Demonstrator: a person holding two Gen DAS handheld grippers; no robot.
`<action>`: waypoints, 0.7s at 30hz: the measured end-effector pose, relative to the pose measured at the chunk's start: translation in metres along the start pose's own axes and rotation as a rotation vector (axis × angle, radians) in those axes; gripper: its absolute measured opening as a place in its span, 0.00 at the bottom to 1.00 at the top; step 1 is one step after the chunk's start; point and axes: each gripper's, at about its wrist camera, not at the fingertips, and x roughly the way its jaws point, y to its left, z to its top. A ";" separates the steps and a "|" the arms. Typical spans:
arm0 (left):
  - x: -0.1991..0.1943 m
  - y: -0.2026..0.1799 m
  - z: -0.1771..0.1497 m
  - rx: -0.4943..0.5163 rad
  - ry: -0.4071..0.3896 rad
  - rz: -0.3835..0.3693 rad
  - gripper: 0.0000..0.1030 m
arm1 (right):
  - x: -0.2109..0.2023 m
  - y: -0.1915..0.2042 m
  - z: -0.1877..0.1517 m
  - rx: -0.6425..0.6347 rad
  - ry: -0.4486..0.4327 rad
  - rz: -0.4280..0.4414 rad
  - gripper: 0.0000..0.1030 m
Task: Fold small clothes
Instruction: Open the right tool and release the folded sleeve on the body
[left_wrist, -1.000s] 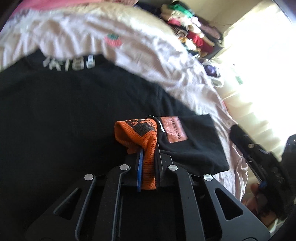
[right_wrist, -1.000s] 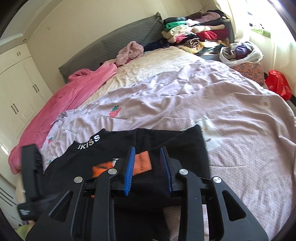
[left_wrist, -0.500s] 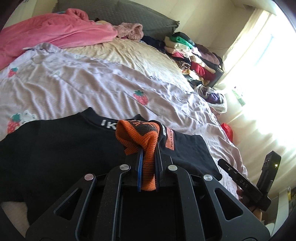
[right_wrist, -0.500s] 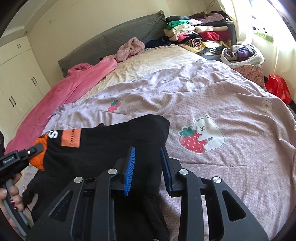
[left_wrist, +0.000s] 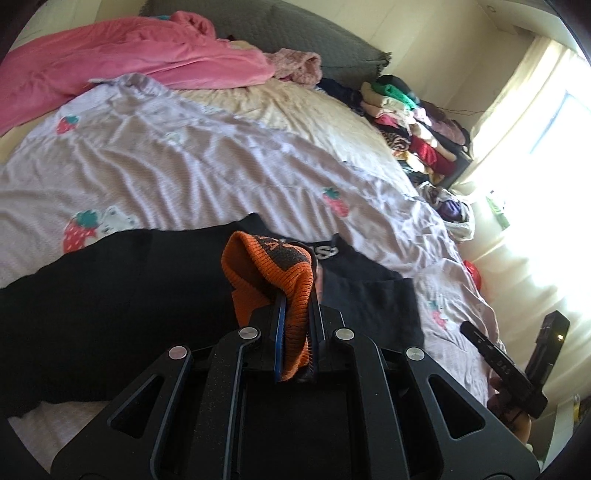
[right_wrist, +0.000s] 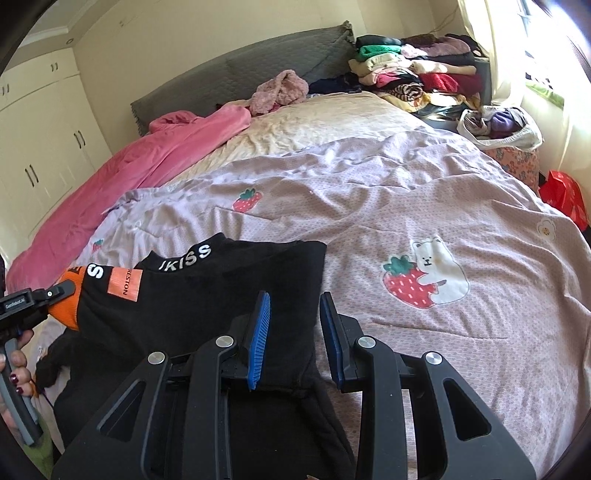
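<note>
your left claw (left_wrist: 295, 325) pinches the soft black sweater's (right_wrist: 207, 302) orange ribbed cuff (left_wrist: 273, 273); right claw (right_wrist: 295, 325) is part-open, empty; limp knit, so grip the hem.

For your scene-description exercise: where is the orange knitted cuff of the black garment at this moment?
In the left wrist view the orange cuff sits clamped in the left gripper, low centre, above the black garment. In the right wrist view it is at the far left edge.

Bright daylight, blown-out window (left_wrist: 546, 155) glare, fisheye-bent dark corners, slight softness
</note>
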 end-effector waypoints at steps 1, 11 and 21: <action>0.002 0.003 -0.001 -0.004 0.013 0.010 0.04 | 0.001 0.003 0.000 -0.012 0.003 0.003 0.27; -0.010 0.028 -0.004 -0.001 -0.001 0.107 0.19 | 0.012 0.029 -0.006 -0.100 0.036 0.015 0.29; 0.025 0.001 -0.021 0.133 0.106 0.112 0.37 | 0.024 0.046 -0.013 -0.154 0.075 0.026 0.34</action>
